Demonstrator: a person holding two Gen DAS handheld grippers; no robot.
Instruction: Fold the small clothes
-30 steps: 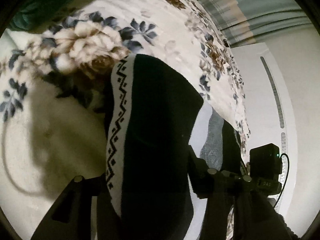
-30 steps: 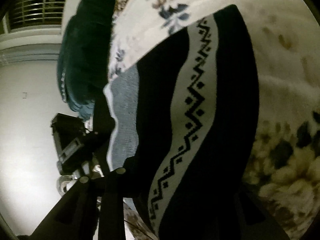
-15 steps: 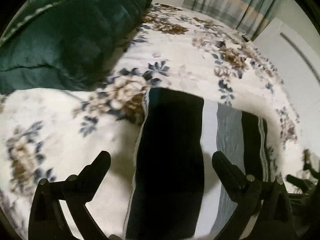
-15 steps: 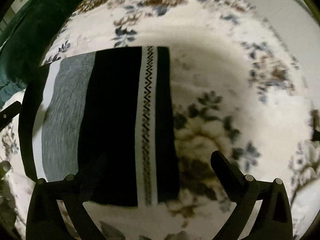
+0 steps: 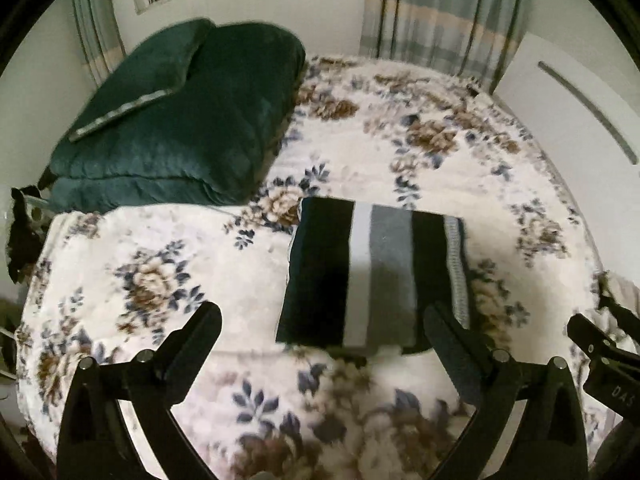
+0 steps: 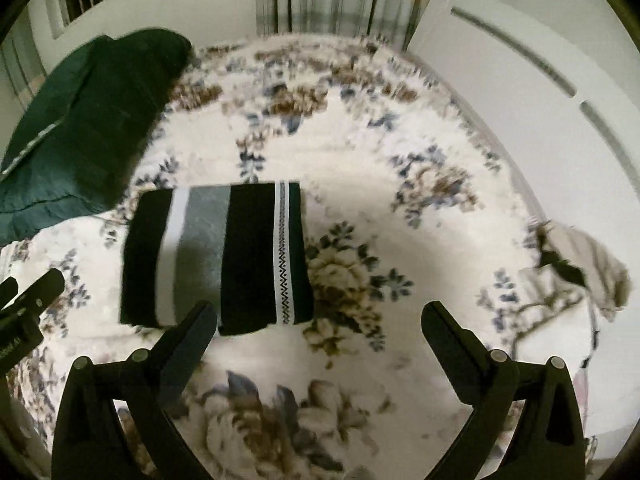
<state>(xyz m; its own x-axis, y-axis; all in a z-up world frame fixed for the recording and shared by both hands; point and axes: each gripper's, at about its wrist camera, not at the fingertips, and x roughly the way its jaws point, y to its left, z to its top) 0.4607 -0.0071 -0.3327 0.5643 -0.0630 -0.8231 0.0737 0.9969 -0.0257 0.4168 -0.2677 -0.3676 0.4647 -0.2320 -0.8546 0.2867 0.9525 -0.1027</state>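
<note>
The left gripper [image 5: 322, 334] and right gripper [image 6: 320, 334] are both held spread wide and empty, with the folded striped cloth [image 6: 216, 256] laid just ahead, at mid-left of the right view.

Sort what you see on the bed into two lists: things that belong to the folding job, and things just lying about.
Part of the job:
striped folded garment
left gripper, open
right gripper, open

Just lying about:
green quilt
floral blanket
crumpled beige cloth
curtains
</note>
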